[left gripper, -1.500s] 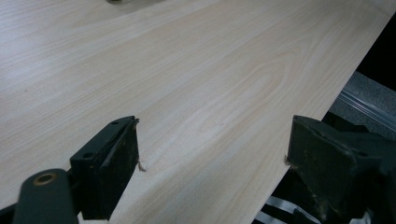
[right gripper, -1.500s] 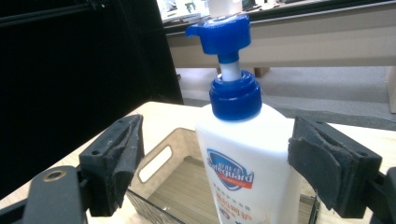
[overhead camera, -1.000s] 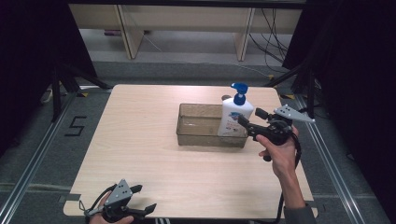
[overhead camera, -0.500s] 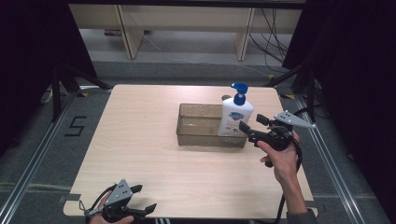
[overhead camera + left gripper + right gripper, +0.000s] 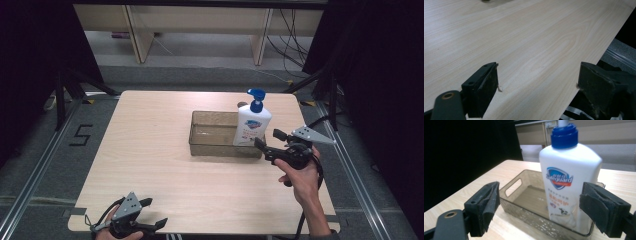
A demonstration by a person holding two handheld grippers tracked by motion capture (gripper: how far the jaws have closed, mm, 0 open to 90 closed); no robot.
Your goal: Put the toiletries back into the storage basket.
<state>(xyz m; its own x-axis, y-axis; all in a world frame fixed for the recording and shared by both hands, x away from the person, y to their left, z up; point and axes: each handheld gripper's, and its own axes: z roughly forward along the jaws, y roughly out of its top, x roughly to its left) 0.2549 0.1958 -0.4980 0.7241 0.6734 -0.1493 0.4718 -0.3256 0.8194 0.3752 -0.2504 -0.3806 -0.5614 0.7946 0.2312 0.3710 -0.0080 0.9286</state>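
Bottle (image 5: 570,177) upright in the tray's (image 5: 524,195) right end | step, I judge: letting go or reaching | my right gripper (image 5: 270,141) gapes just beside it, touching nothing | left gripper (image 5: 152,214) gapes idle at table (image 5: 150,150) edge | next: line jaws on bottle's body.

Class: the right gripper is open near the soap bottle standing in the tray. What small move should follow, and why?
Probably draw the right gripper back a little further: its jaws stand open, apart from the soap bottle, which stands upright in the tray.
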